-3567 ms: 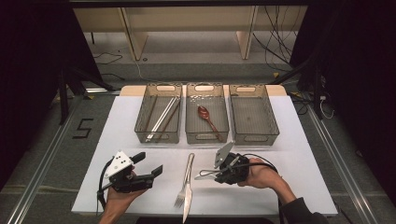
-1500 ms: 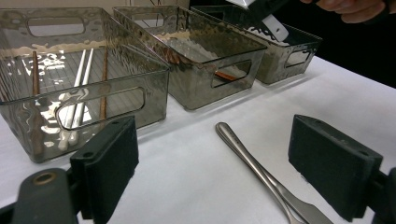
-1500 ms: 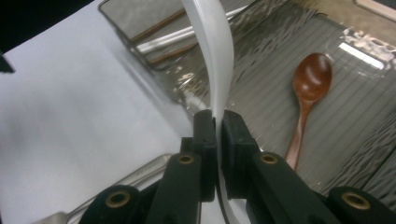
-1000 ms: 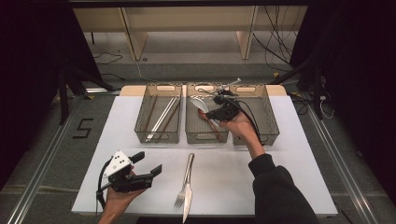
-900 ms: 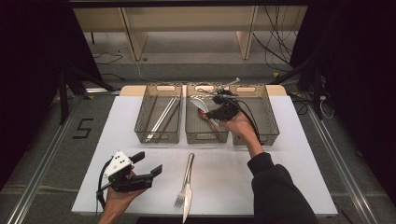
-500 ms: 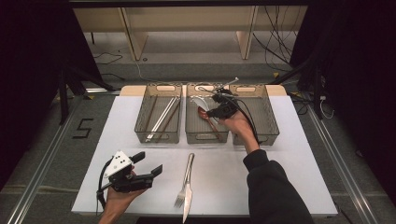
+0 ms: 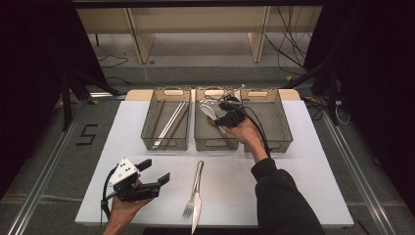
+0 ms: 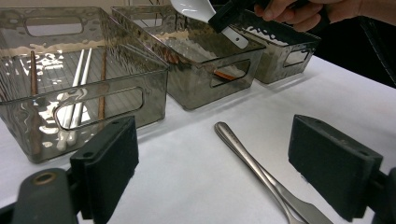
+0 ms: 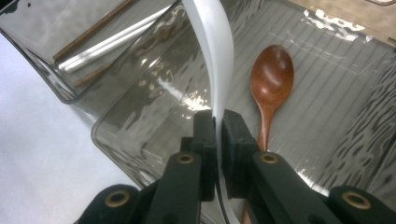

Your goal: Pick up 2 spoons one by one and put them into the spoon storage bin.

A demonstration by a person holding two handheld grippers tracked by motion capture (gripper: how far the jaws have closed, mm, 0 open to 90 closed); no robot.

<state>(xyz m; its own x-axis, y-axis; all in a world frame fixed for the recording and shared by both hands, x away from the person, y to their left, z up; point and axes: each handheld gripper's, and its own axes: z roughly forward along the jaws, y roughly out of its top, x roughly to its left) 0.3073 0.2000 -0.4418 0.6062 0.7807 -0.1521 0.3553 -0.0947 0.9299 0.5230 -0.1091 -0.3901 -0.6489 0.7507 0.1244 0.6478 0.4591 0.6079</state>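
My right gripper (image 7: pixel 222 117) (image 9: pixel 215 122) is shut on the handle of a white spoon (image 7: pixel 207 109) (image 9: pixel 212 51), held tilted over the middle grey bin (image 7: pixel 214 145) (image 9: pixel 140 135). Its bowl points up and away (image 8: pixel 194 8). A brown wooden spoon (image 9: pixel 271 79) (image 7: pixel 225 139) lies on that bin's floor, under the white one. My left gripper (image 7: pixel 155 171) (image 8: pixel 231 161) rests open near the table's front left, with nothing between its jaws.
The left bin (image 7: pixel 165 142) holds chopsticks (image 7: pixel 169 122) (image 8: pixel 77 88). A right bin (image 7: pixel 279 122) stands beside the middle one. A fork (image 7: pixel 190 208) and a knife (image 7: pixel 196 218) lie together at the front centre of the white table (image 7: pixel 313 181).
The right hand has carried the white spoon from the table's front up to the middle bin, and has barely shifted over the last second. The left gripper has stayed put.
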